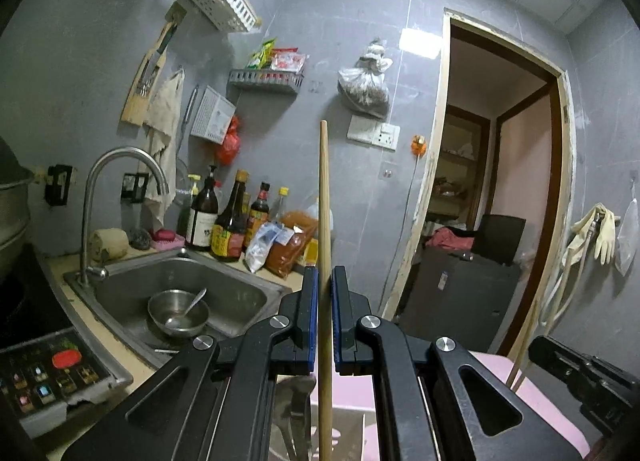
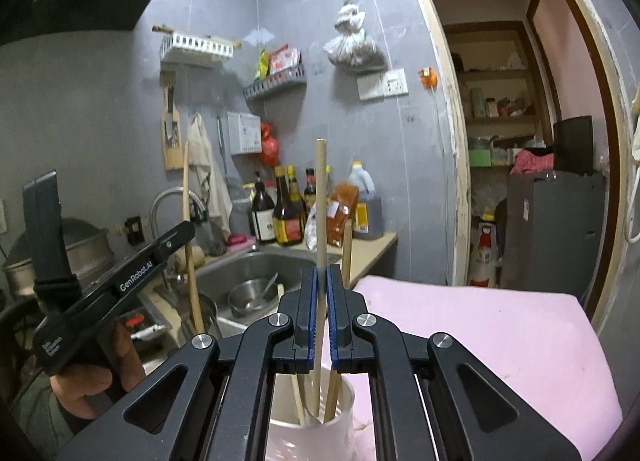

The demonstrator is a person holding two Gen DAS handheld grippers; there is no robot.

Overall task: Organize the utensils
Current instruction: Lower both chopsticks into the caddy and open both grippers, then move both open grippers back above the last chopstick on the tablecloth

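My left gripper (image 1: 325, 273) is shut on a long wooden chopstick (image 1: 324, 189) that stands upright; metal utensils (image 1: 294, 405) show below its jaws. My right gripper (image 2: 322, 273) is shut on another upright wooden chopstick (image 2: 320, 201), whose lower end reaches into a white utensil cup (image 2: 344, 413) that holds more chopsticks and sits on the pink surface (image 2: 480, 333). The left gripper body (image 2: 100, 285) with its chopstick (image 2: 188, 221) shows at the left of the right wrist view. The right gripper body (image 1: 580, 373) shows at the lower right of the left wrist view.
A steel sink (image 1: 240, 293) holds a metal bowl with a spoon (image 1: 178, 313) under a curved faucet (image 1: 120, 165). Sauce bottles (image 1: 228, 221) and packets line the counter behind it. Wall racks (image 1: 266, 79), a doorway (image 1: 500, 201) and an induction cooker (image 1: 44, 377) surround the area.
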